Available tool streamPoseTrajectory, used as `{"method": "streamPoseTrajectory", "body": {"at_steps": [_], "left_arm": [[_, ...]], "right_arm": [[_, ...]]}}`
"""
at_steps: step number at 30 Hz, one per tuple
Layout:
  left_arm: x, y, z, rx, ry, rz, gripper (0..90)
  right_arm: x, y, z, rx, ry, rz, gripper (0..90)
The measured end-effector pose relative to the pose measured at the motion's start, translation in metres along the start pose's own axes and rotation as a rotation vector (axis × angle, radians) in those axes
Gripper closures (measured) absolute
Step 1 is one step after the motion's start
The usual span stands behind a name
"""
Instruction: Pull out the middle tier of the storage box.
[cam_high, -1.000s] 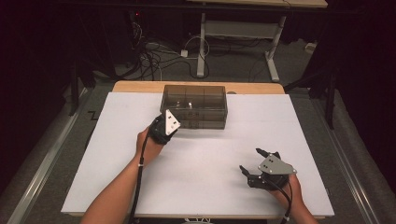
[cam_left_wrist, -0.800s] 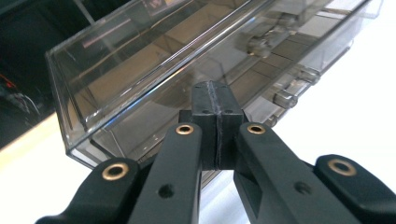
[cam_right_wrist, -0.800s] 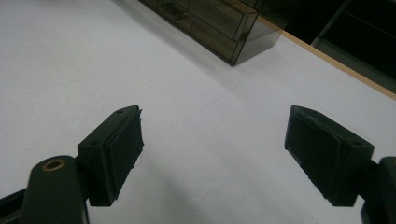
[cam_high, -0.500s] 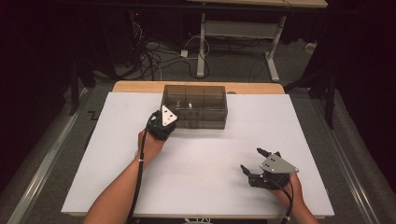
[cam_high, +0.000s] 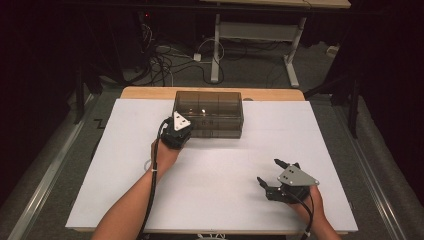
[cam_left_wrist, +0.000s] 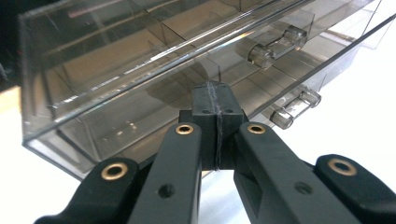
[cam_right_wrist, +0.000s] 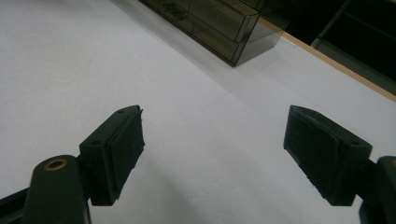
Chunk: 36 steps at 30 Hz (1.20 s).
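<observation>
Left gripper (cam_left_wrist: 217, 105), jaws pressed together with nothing between them, its tip against the front of the smoky clear drawer box (cam_high: 208, 113) at the table's far edge. Right gripper (cam_high: 280, 177) rests spread and empty, well apart. A push here probably works best kept square and gentle, clear of the drawer handles (cam_left_wrist: 276, 45). White table sheet (cam_high: 225, 170); cables (cam_high: 165, 60) on the dark floor behind.

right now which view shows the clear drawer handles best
The left gripper view: two clear drawer handles sit close above the shut left gripper. The high view shows the smoky drawer box whole, handles too small; the right gripper view shows one far corner.
</observation>
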<state>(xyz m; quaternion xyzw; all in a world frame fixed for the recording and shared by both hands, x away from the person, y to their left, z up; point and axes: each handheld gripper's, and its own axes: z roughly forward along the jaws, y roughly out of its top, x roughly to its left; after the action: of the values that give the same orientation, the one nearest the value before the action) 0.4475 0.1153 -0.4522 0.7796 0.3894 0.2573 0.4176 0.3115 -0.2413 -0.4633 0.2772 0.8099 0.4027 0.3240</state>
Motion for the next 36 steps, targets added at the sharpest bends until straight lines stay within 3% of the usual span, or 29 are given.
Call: {"method": "streamPoseTrajectory", "body": {"at_steps": [4, 14, 27, 28, 29, 32, 36], "left_arm": [[-0.002, -0.001, 0.004, 0.045, 0.002, 0.004, 87.6], [0.009, -0.008, 0.007, 0.084, -0.013, -0.014, 83.7], [0.021, -0.01, -0.003, 0.152, -0.059, 0.054, 85.8], [0.017, -0.011, -0.003, 0.141, -0.075, -0.01, 85.8], [0.019, -0.011, -0.005, 0.155, -0.079, 0.007, 85.8], [0.019, -0.014, -0.006, 0.132, -0.084, -0.016, 85.6], [0.021, -0.016, -0.01, 0.143, -0.088, 0.024, 85.7]], "right_arm": [[0.0, 0.0, 0.0, 0.0, -0.002, 0.005, 20.9], [-0.002, -0.001, -0.002, -0.003, -0.002, 0.002, 21.3], [-0.005, -0.003, -0.001, 0.007, -0.011, 0.012, 20.8], [-0.005, -0.003, -0.001, 0.007, -0.011, 0.012, 20.9], [-0.005, -0.003, -0.001, 0.007, -0.009, 0.011, 21.0], [-0.004, -0.003, 0.0, 0.01, -0.003, 0.005, 21.1], [-0.002, -0.002, 0.0, 0.009, 0.002, -0.003, 21.2]]}}
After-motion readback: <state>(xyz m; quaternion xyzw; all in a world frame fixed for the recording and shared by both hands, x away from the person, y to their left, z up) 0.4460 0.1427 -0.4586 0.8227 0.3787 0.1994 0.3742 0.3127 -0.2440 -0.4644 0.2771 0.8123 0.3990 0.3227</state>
